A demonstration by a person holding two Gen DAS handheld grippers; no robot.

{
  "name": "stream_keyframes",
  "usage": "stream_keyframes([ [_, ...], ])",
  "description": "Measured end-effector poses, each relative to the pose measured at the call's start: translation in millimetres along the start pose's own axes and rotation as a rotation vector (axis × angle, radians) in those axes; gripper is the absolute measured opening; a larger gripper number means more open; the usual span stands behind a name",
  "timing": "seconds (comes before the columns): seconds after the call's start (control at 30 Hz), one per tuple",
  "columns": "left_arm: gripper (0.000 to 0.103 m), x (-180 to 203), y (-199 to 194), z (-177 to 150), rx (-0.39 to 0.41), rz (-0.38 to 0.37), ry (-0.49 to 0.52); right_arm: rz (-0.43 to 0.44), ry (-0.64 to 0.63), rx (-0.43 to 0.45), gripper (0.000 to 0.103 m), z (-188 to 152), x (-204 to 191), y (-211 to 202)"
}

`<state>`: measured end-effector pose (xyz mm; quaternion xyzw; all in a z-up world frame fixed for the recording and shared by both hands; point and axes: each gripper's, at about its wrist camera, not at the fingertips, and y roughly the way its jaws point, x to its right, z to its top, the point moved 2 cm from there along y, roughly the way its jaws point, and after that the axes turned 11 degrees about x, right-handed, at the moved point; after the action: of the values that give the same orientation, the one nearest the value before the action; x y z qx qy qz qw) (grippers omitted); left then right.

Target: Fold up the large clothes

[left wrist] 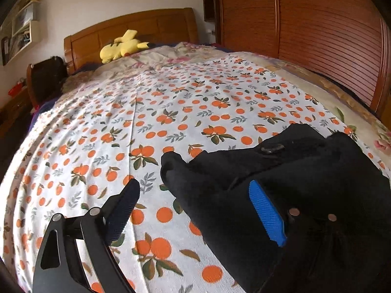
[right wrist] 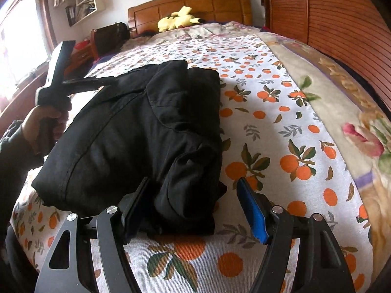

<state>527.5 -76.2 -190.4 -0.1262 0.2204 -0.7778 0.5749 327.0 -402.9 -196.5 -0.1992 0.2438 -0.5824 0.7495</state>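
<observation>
A folded black garment (right wrist: 127, 131) lies on the bedspread with the orange print (right wrist: 268, 127). In the right wrist view its near edge bulges between the fingers of my right gripper (right wrist: 194, 180), which stands open; the blue pad (right wrist: 251, 210) is clear of the cloth. A hand (right wrist: 44, 122) holds my left gripper (right wrist: 97, 80) at the garment's far left side. In the left wrist view the black garment (left wrist: 281, 175) fills the right side, and one corner pokes in between the wide-open fingers of the left gripper (left wrist: 193, 184). Its blue pad (left wrist: 266, 214) hovers over the cloth.
A yellow plush toy (left wrist: 119, 46) lies by the wooden headboard (left wrist: 136, 24). A tall slatted wooden wardrobe (right wrist: 342, 24) runs along the bed's right side. A chair with dark things (right wrist: 110, 36) and wall shelves (right wrist: 85, 0) stand at the left.
</observation>
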Motion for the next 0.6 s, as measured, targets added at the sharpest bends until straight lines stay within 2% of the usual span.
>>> stream_keyframes([
  [0.2,0.094,4,8,-5,-0.001,0.007,0.028,0.001,-0.005,-0.004,0.068,0,-2,-1],
  [0.53,0.094,4,15,-14,-0.021,-0.005,0.011,0.006,-0.012,-0.027,0.068,0,-4,4],
  [0.6,0.094,3,16,-15,-0.026,-0.009,0.003,0.011,-0.011,-0.032,0.064,0,-4,6],
])
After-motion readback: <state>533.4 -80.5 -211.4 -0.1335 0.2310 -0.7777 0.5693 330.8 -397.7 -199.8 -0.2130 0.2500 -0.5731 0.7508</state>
